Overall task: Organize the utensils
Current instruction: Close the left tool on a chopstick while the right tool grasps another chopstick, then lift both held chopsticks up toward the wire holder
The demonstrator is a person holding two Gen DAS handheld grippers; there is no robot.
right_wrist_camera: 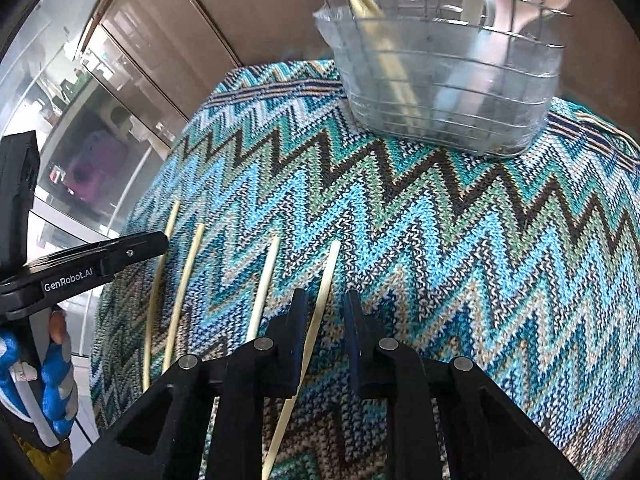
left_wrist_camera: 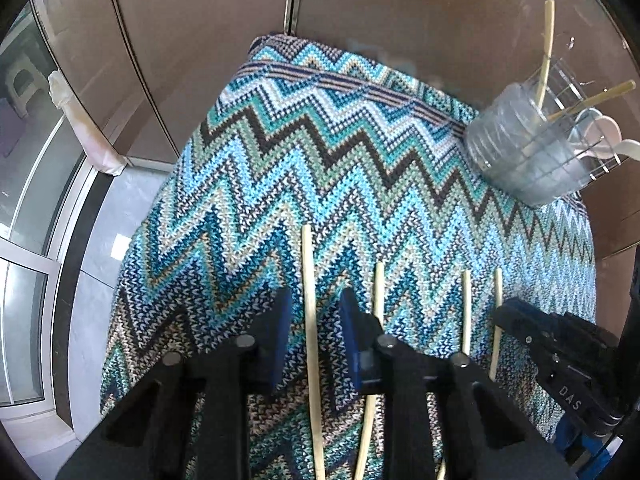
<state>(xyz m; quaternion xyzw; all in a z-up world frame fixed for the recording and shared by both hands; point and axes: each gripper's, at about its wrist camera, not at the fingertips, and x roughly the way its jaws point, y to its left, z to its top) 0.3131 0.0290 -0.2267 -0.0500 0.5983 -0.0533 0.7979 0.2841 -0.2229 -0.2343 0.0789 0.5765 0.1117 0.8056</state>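
both claws apart: left gripper [left_wrist_camera: 314,312] and right gripper [right_wrist_camera: 326,308] each straddle a chopstick [left_wrist_camera: 310,320]; probably slips on the knit cloth [left_wrist_camera: 320,168], lower centre.

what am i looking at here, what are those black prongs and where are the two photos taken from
Each photo comes from a camera mounted on a hand-held gripper, looking along its two black fingers; a person holds one gripper per hand. In the left view, the left gripper is open, straddling a pale wooden chopstick. In the right view, the right gripper is open around another pale chopstick. Nothing is gripped. Four chopsticks lie on the blue zigzag knitted cloth. The clear wire-framed utensil basket already holds chopsticks and white spoons.
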